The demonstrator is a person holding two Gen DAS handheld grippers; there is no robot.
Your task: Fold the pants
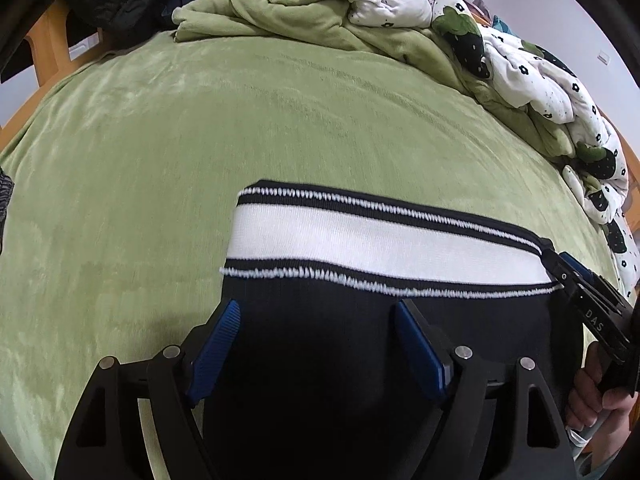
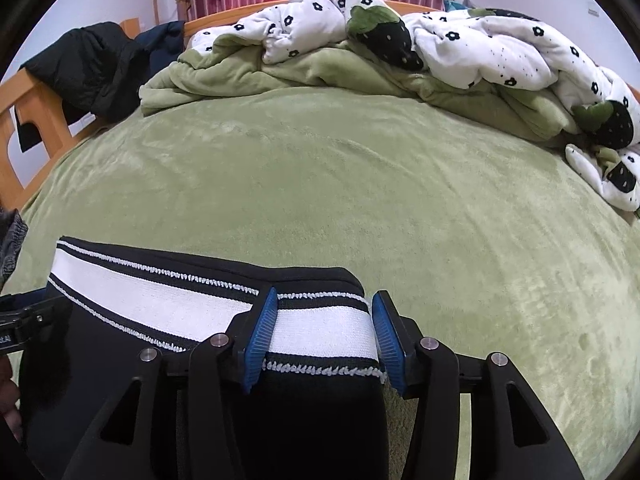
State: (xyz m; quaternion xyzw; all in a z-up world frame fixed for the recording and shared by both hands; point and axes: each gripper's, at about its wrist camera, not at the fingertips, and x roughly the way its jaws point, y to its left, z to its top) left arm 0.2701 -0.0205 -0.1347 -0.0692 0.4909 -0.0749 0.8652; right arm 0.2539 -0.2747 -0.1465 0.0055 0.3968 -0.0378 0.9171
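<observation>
Black pants (image 1: pixel 320 360) with a white, black-edged waistband (image 1: pixel 376 244) lie on the green bed. My left gripper (image 1: pixel 318 314) is open, its blue pads wide apart over the black fabric just below the waistband's left part. My right gripper (image 2: pixel 324 312) is open, its pads on either side of the waistband's right end (image 2: pixel 324 330). The right gripper also shows in the left wrist view (image 1: pixel 576 284) at the waistband's right end. The left gripper shows at the left edge of the right wrist view (image 2: pixel 24 320). The pants' lower part is hidden under the grippers.
A green fleece bed cover (image 1: pixel 200 152) spreads ahead. A bunched white flowered quilt (image 2: pixel 460 40) with green lining lies along the far and right side. Dark jackets (image 2: pixel 92 68) hang on the wooden bed frame (image 2: pixel 24 120) at the far left. Grey fabric (image 2: pixel 10 236) shows at the left edge.
</observation>
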